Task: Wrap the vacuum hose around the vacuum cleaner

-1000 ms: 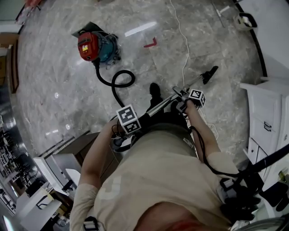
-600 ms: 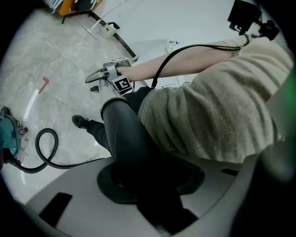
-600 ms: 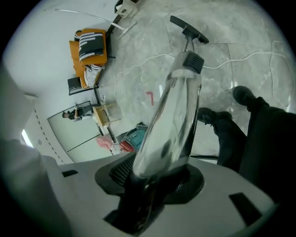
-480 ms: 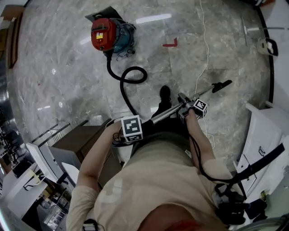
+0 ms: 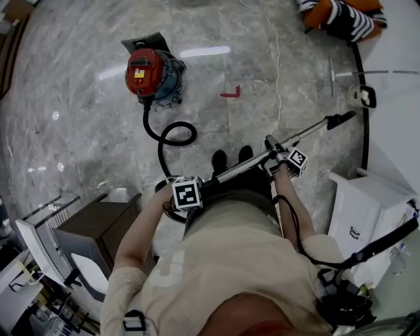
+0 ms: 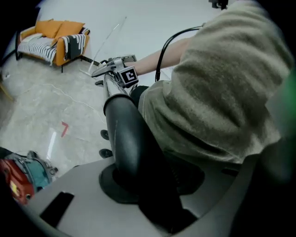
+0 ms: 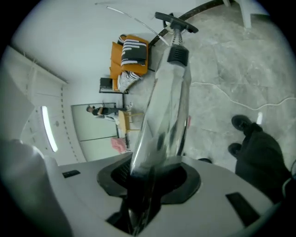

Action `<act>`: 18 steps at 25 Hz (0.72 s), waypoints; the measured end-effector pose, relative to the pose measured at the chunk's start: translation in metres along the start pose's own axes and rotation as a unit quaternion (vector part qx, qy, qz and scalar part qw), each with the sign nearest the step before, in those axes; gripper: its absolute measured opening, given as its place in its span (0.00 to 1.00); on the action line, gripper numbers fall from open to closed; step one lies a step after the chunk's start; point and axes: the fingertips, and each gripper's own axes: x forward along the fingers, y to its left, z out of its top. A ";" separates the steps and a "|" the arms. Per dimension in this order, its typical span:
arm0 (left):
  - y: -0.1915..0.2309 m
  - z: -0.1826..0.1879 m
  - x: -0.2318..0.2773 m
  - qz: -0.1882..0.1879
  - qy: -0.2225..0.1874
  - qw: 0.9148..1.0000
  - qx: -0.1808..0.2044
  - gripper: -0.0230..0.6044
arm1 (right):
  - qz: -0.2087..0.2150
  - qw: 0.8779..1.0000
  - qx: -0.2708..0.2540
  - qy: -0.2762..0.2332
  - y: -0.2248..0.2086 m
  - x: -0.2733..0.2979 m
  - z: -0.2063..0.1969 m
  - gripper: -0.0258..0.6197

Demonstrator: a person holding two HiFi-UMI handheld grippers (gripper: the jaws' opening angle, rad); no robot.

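The red and teal vacuum cleaner [image 5: 147, 73] stands on the marble floor at the upper left. Its black hose [image 5: 172, 134] makes one loop on the floor and runs to my left gripper [image 5: 187, 193]. That gripper [image 6: 138, 185] is shut on the hose's thick black handle end [image 6: 125, 134]. From there the shiny metal wand [image 5: 249, 164] slants up to the right and ends in the black floor nozzle [image 5: 341, 120]. My right gripper [image 5: 289, 161] sits on the wand. Its jaws are closing, with the wand [image 7: 166, 106] between them at the gripper [image 7: 148, 180], and the nozzle [image 7: 175, 22] is beyond.
A white cable [image 5: 275, 72] trails over the floor past a red tape mark [image 5: 231, 93]. An orange sofa with a striped blanket [image 5: 341, 16] is at the top right. A white cabinet [image 5: 357, 210] stands to the right and a brown box [image 5: 92, 226] to the left. The person's shoes [image 5: 230, 157] are under the wand.
The wand's nozzle end has swung farther right and higher off the floor. The right gripper now sits on the wand. The hose loop still lies beside the vacuum cleaner.
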 end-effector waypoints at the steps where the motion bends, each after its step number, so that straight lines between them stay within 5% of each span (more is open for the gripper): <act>1: 0.004 0.010 -0.006 0.018 0.004 1.000 0.014 0.29 | 0.036 0.999 0.002 -0.001 0.021 0.000 0.008 0.25; 5: 0.018 0.046 -0.035 0.054 -0.003 0.998 0.026 0.29 | 0.136 0.990 0.015 0.030 0.081 0.016 0.037 0.23; 12: 0.091 0.073 -0.068 0.078 -0.024 0.995 -0.056 0.29 | 0.079 0.995 0.041 0.047 0.100 0.086 0.077 0.21; 18: 0.176 0.086 -0.089 0.147 -0.056 0.967 -0.198 0.29 | 0.064 0.994 -0.010 0.090 0.148 0.140 0.127 0.21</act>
